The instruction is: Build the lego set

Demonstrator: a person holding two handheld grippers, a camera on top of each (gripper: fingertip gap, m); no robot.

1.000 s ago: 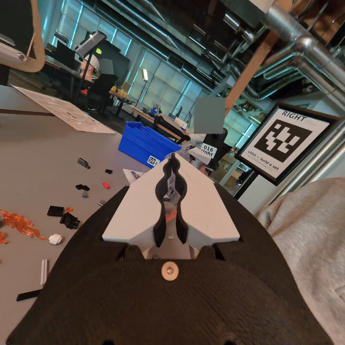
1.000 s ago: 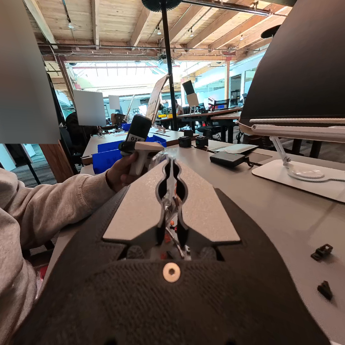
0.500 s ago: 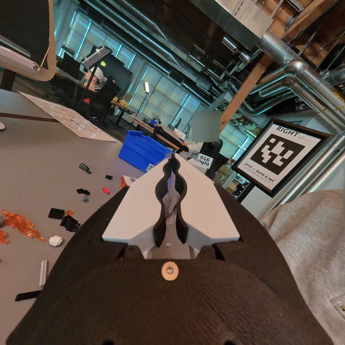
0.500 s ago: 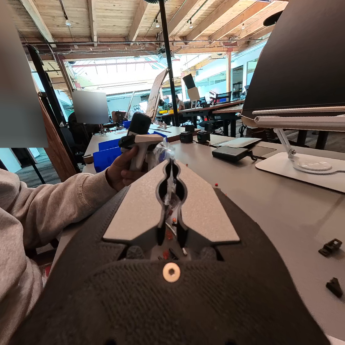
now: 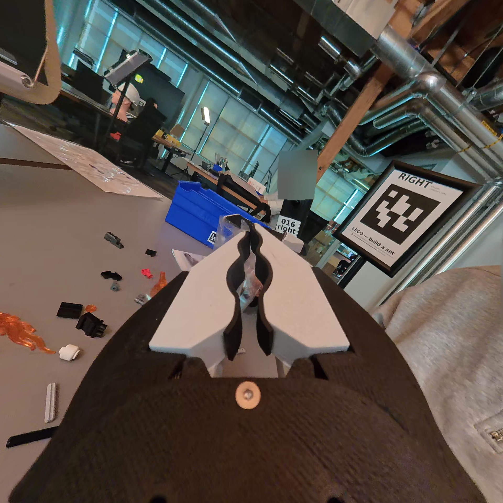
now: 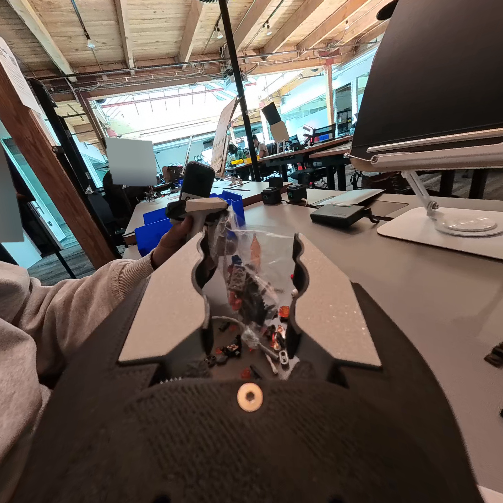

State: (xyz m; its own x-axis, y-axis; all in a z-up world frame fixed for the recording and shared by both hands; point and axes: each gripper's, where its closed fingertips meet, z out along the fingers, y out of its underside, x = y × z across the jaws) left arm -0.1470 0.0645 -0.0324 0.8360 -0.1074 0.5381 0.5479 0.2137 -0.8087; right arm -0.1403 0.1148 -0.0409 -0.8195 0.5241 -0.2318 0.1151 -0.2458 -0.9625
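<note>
My left gripper [image 5: 250,234] is shut on the top of a clear plastic bag [image 5: 228,227] of Lego pieces and holds it above the grey table [image 5: 54,245]. In the right wrist view the left gripper [image 6: 202,208] is ahead, and the bag [image 6: 245,275] hangs down from it. My right gripper [image 6: 249,239] is open, its fingers on either side of the hanging bag, apart from it. Loose pieces [image 6: 245,351] lie on the table below the bag. More loose pieces [image 5: 89,324], black, orange, red and white, lie left of my left gripper.
A blue bin [image 5: 196,209] and a booklet [image 5: 187,257] are beyond the left gripper, and a framed sign [image 5: 394,217] stands to the right. A monitor stand base [image 6: 449,231] and a black box [image 6: 337,215] sit at the far right. A grey sleeve [image 6: 68,294] is to the left. Tip to tip, the grippers are about 6 centimeters apart.
My right gripper has opened and let go of the bag. The bag now hangs from the left gripper alone.
</note>
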